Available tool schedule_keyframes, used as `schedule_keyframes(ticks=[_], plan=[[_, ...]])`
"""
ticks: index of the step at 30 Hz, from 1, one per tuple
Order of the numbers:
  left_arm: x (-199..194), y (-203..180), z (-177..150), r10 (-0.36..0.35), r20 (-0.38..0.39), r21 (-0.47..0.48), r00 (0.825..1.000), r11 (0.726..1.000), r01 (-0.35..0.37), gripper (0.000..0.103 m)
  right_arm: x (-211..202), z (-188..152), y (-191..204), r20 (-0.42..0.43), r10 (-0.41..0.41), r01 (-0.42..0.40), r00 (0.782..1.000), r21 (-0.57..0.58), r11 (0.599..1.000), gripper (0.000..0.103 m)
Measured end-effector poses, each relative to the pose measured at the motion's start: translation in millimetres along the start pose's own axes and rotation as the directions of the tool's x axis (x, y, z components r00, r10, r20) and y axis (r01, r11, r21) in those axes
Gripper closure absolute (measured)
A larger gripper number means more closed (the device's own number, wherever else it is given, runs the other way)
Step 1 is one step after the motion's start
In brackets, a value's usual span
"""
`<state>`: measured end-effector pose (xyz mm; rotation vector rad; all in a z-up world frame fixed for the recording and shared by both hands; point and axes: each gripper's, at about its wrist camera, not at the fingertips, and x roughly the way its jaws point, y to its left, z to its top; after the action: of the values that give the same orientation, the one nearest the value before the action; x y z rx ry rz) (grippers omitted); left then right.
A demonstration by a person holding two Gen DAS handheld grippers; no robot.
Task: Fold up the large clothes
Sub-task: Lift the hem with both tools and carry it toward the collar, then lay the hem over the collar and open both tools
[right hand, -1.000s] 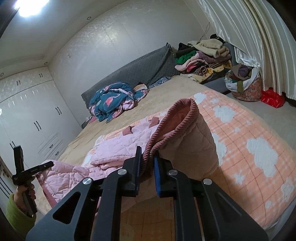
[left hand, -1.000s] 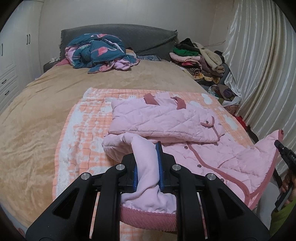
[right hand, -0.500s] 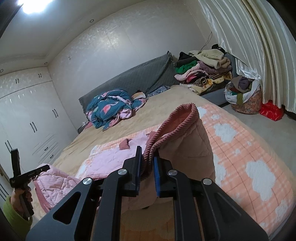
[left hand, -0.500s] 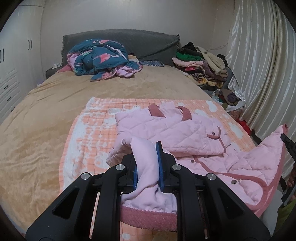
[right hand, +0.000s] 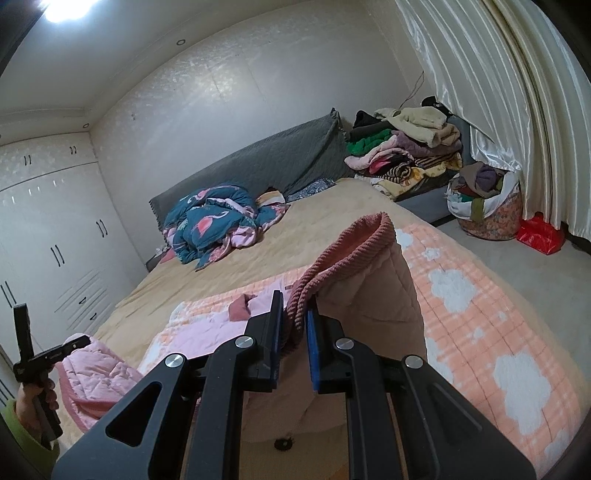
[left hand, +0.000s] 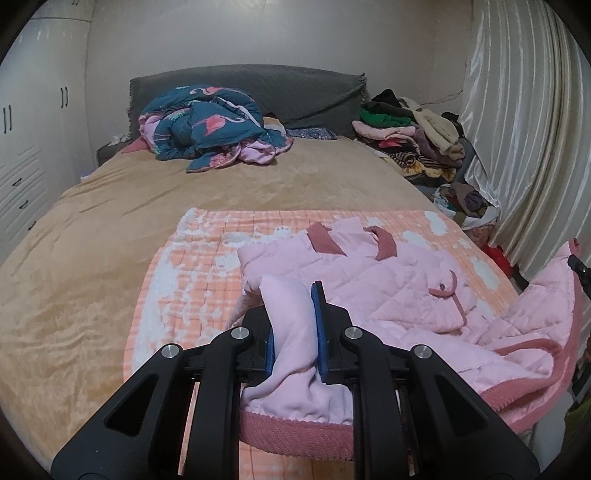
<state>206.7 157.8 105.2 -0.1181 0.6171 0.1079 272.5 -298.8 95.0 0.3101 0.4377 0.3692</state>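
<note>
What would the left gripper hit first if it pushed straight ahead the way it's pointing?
Probably the folded upper part of the pink quilted jacket, lying just beyond the left gripper; depth is uncertain in this fisheye view.

Since 1.0 s ago: left tongs (left hand: pixel 293 325) and right tongs (right hand: pixel 293 339) have advanced up the bed (left hand: pixel 110 229) toward the headboard (left hand: pixel 295 88). The lifted hem of the pink jacket (left hand: pixel 388 280) now lies nearer its collar.

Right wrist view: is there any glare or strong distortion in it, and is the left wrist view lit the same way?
Right wrist view: a ceiling light burns out white at the top left, and the fisheye bends the curtain and wall lines; left wrist view: dimmer, even light with no lamp in frame, and the curtain bows as well.
</note>
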Motion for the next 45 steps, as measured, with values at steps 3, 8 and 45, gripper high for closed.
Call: schedule_keyframes(ticks=[3, 8, 45], plan=[[12.6, 0.8, 8.4, 0.024, 0.007, 0.012, 1.000, 1.000, -0.024, 0.093, 15.9, 9.0, -2.9, 0.003, -0.007, 0.007, 1.000, 0.007, 1.000, 0.092], [42.8, 8.8, 22.8, 0.077, 0.010, 0.019, 0.997, 0.997, -0.077, 0.093, 49.3, 25.5, -11.7, 0.000, -0.025, 0.025, 1.000, 0.020, 0.999, 0.092], [143.7, 46.0, 57.7, -0.023, -0.046, -0.166, 0.999, 0.986, 0.015, 0.040, 183.5, -109.5, -11.6, -0.310, -0.113, 0.081, 0.944, -0.116, 0.990, 0.023]])
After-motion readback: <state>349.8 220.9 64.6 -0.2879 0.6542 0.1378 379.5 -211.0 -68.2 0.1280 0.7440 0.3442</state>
